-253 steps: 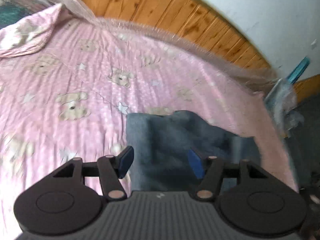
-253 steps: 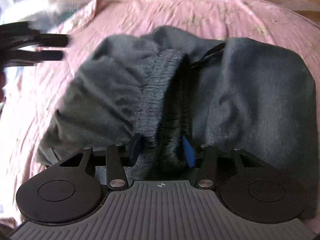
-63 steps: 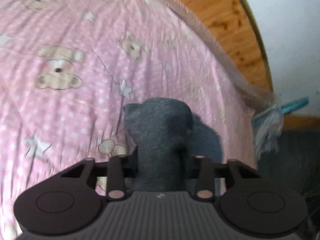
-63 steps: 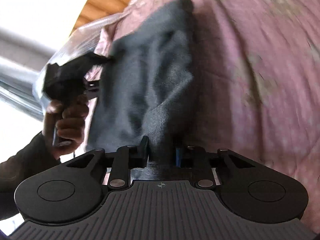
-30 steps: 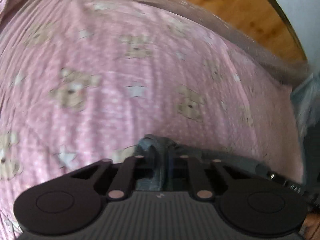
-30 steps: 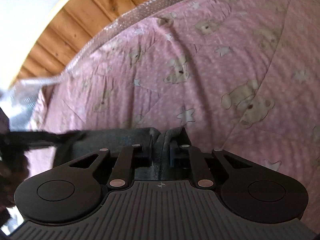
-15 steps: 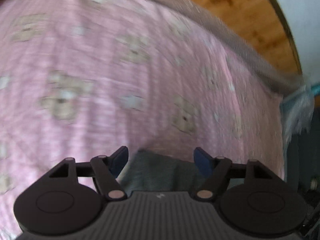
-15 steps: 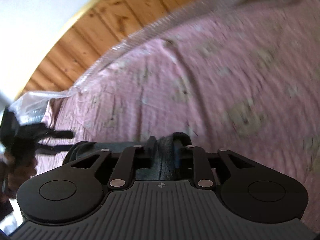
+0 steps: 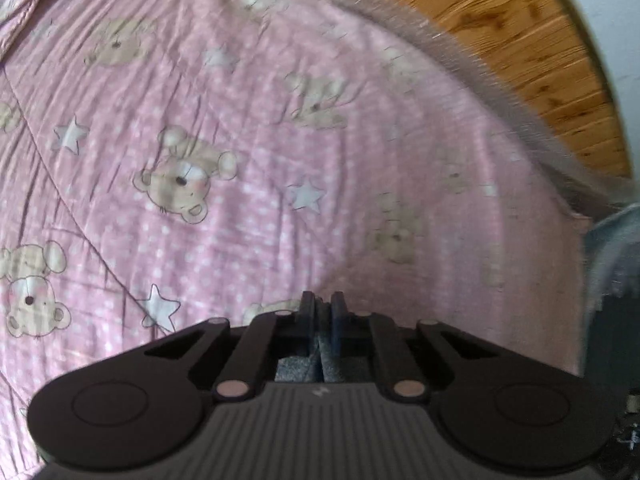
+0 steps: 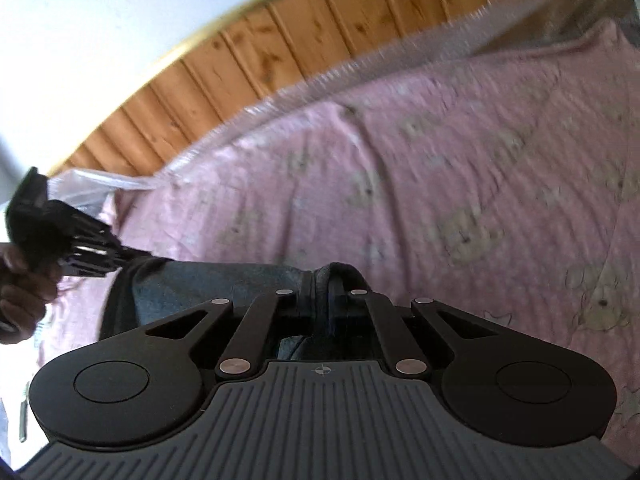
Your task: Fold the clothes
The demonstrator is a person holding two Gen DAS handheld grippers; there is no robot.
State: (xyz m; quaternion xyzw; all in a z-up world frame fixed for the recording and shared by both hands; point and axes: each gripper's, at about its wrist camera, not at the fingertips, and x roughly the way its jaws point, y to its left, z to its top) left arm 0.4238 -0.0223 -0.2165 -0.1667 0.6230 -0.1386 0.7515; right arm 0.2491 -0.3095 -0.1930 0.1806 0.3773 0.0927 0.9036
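Over the pink bear-print bed cover (image 9: 248,160), near the bed's edge opposite the wooden wall panelling (image 10: 248,68), both the left tool (image 9: 323,308) and the right tool (image 10: 320,286) are pinched tight on the grey garment (image 10: 208,280), stretched between them.

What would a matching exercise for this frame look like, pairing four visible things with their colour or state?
Things:
1. left gripper
2. bedsheet
3. wall panelling
4. grey garment

States:
A. brown wooden boards
B. pink with teddy bears and stars
C. stretched between both grippers
D. shut on grey fabric

Pairs: 1-D, 2-B, 3-A, 4-C
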